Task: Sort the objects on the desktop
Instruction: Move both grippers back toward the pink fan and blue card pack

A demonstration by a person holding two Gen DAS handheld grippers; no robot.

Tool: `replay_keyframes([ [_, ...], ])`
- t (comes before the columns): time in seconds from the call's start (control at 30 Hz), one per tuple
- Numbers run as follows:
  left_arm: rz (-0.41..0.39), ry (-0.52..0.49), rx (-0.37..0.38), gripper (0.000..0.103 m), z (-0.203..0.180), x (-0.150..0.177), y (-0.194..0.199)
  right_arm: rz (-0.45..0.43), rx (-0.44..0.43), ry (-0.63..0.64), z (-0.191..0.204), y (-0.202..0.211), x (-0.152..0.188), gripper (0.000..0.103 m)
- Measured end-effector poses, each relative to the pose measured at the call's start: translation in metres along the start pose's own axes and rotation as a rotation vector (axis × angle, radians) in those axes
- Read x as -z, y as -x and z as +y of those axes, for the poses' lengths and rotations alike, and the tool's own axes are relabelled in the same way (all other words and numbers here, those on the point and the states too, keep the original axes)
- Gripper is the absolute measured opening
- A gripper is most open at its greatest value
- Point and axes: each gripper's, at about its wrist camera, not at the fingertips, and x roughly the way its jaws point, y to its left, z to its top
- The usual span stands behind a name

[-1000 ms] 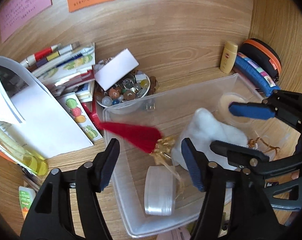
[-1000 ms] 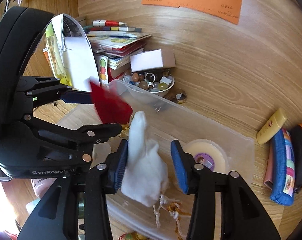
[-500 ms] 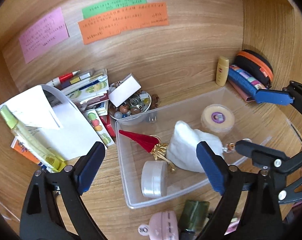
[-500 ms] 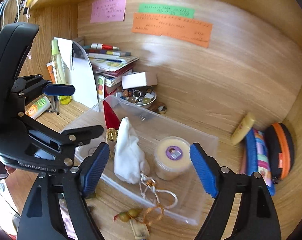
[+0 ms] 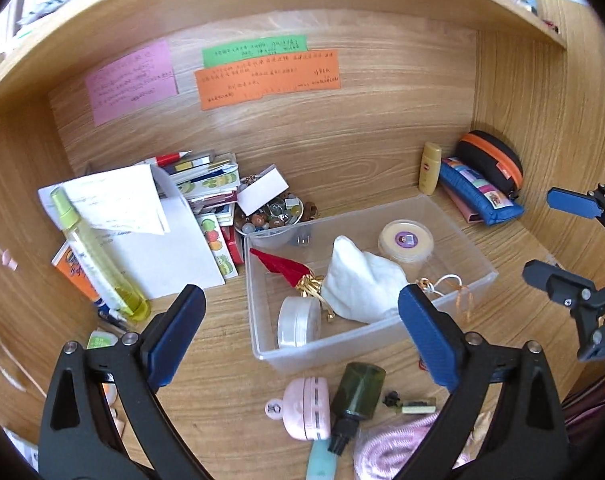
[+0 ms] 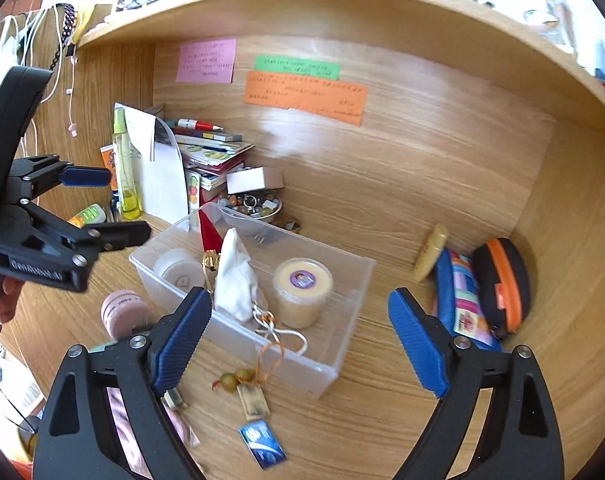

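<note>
A clear plastic bin (image 5: 454,216) stands on the wooden desk. In it lie a white cloth pouch (image 5: 358,280), a red tasselled pouch (image 5: 282,266), a cream round jar (image 5: 405,240) and a white round case (image 5: 298,322). My left gripper (image 5: 302,336) hovers above the bin's near edge, jaws opening wide, nothing between them. The right wrist view shows the same bin (image 6: 322,368) and white pouch (image 6: 234,280). My right gripper (image 6: 300,338) hangs over its near corner, jaws also opening and empty. Each gripper appears in the other's view: right gripper (image 5: 562,240), left gripper (image 6: 110,204).
In front of the bin lie a pink round case (image 5: 304,408), a green bottle (image 5: 358,392), a pink cord (image 5: 394,444) and a beaded charm (image 6: 242,388). A book stack (image 5: 206,184), a bead bowl (image 5: 272,216), a yellow tube (image 5: 429,168) and a blue pencil case (image 5: 478,192) line the back.
Both grippers have pulled back and up from the bin and spread their jaws. The red pouch and the white pouch were let go and now lie in the bin.
</note>
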Motion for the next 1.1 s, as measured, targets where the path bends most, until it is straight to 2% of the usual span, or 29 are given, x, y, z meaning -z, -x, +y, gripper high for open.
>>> replay_keyframes([
  [0.23,0.005,0.035,-0.009,0.099,0.006,0.021,0.012,-0.003,0.020,-0.017,-0.008,0.018,0.018,0.091],
  [0.4,0.044,0.077,-0.001,0.099,0.013,0.039,0.005,0.029,0.025,-0.037,-0.012,0.018,0.035,0.091],
  [0.83,0.193,0.143,0.037,0.099,0.018,0.091,-0.035,0.189,-0.024,-0.051,-0.001,-0.016,0.093,0.091],
  [1.1,0.220,0.189,0.052,0.099,0.028,0.105,-0.048,0.243,-0.035,-0.027,0.009,-0.031,0.115,0.089],
])
